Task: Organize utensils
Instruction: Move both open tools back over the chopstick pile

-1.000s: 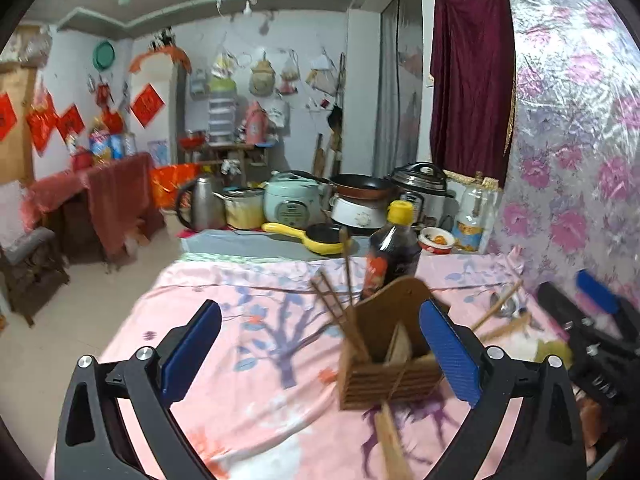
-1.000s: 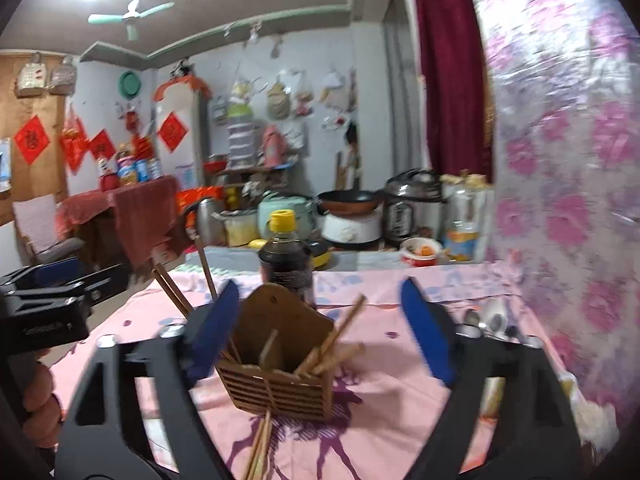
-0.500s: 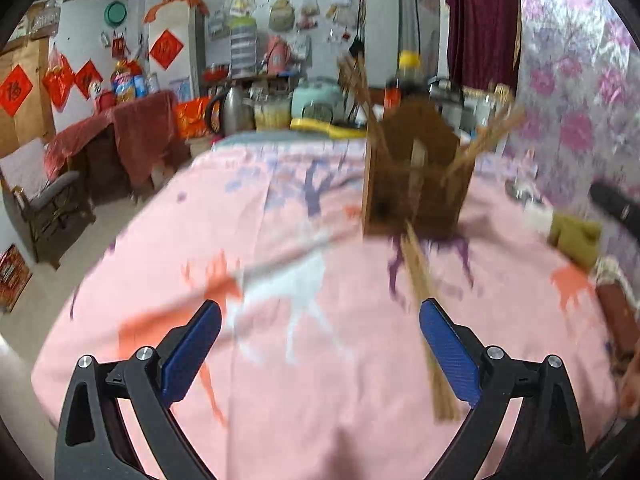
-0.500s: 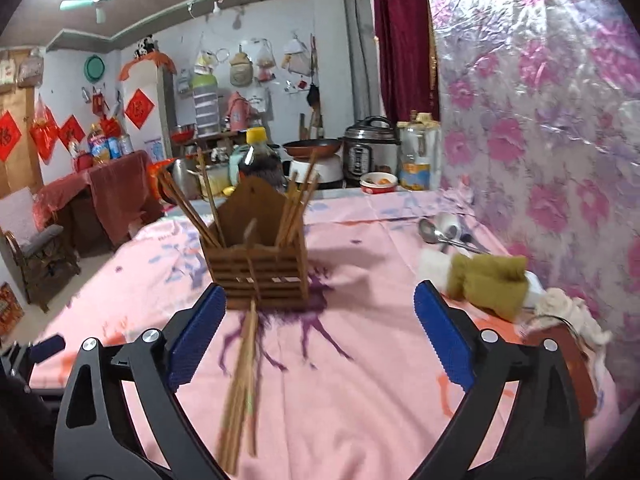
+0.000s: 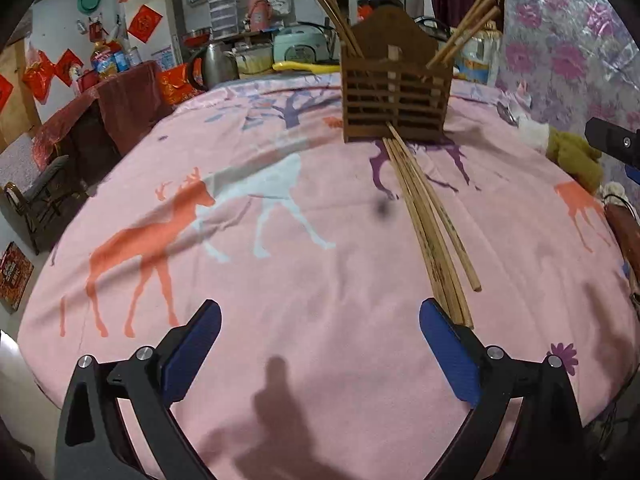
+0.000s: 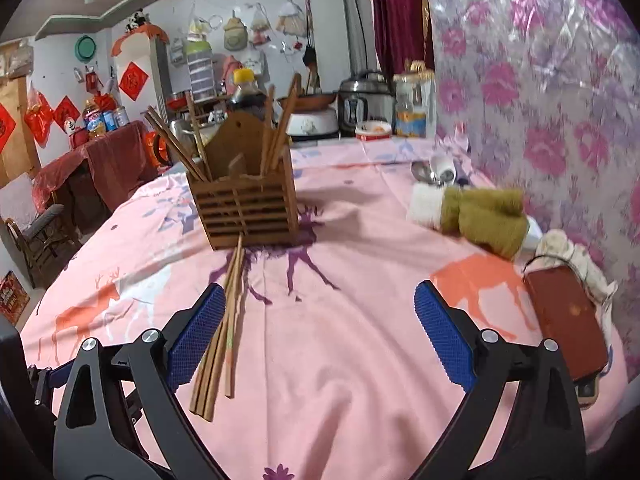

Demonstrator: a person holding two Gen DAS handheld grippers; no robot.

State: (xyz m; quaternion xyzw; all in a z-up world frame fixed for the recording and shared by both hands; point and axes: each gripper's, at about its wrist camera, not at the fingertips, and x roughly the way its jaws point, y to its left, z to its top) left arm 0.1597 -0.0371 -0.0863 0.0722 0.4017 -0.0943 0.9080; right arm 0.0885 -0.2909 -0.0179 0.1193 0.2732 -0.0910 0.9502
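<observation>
- So, in the left wrist view, the left gripper (image 5: 320, 344) is spread wide with nothing between its blue pads (image 5: 192, 344), low over the pink deer-print tablecloth (image 5: 240, 240).
- Ahead stands the slatted wooden holder (image 5: 396, 100), upright, with some chopsticks already standing in it: one bunch (image 5: 332, 8) leans left, another (image 5: 464, 28) leans right.
- A loose bundle of chopsticks (image 5: 428, 224) lies flat on the cloth, its far ends touching the holder's front foot and its near ends running beside the gripper's right pad.
- In the right wrist view, the right gripper (image 6: 316, 336) is likewise fully open and holds nothing.
- The same holder (image 6: 248, 208) sits left of centre, and the loose bundle (image 6: 224, 320) runs from its base down past the inner face of the left pad (image 6: 196, 336); whether pad and sticks touch I cannot tell.
- Off to the right lie a spoon (image 6: 424, 172) and a small white cup (image 6: 442, 168), near an olive-and-white cloth (image 6: 476, 212) and a brown case (image 6: 568, 320).
- Judging by this, the job looks partly done: several sticks are stowed, while the bundle on the cloth and probably the spoon are still to be put away.
</observation>
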